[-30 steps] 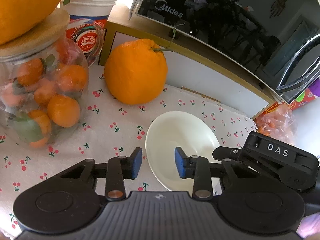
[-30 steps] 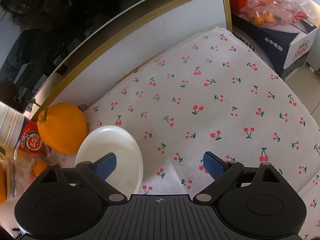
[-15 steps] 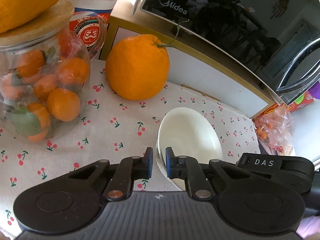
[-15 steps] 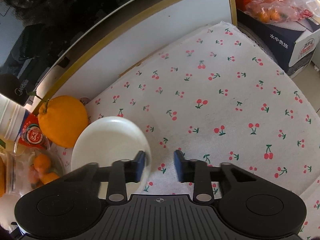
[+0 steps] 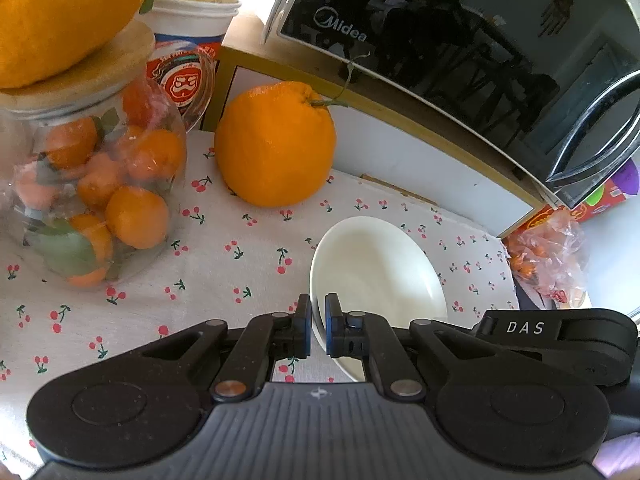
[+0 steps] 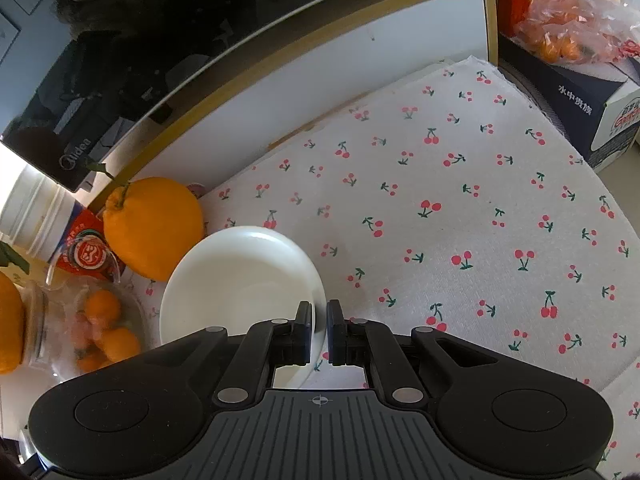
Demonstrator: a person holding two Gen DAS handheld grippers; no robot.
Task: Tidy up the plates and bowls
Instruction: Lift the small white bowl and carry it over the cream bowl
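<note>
A white bowl (image 5: pixel 376 264) sits on the cherry-print cloth (image 5: pixel 240 256). My left gripper (image 5: pixel 318 330) is shut on the bowl's near-left rim. In the right wrist view the same bowl (image 6: pixel 236 280) shows at lower left, and my right gripper (image 6: pixel 319 330) is shut on its right rim. The other gripper's black body shows at the right of the left wrist view. The bowl looks empty.
A large orange (image 5: pixel 276 144) sits behind the bowl. A glass jar of small oranges (image 5: pixel 92 184) stands at left, with paper cups (image 5: pixel 192 12) behind. A Midea microwave (image 5: pixel 460 40) on a white shelf backs the cloth. A bag of oranges (image 5: pixel 544 256) lies at right.
Both grippers have closed from open onto opposite rims of the white bowl. The views have shifted slightly closer to the bowl.
</note>
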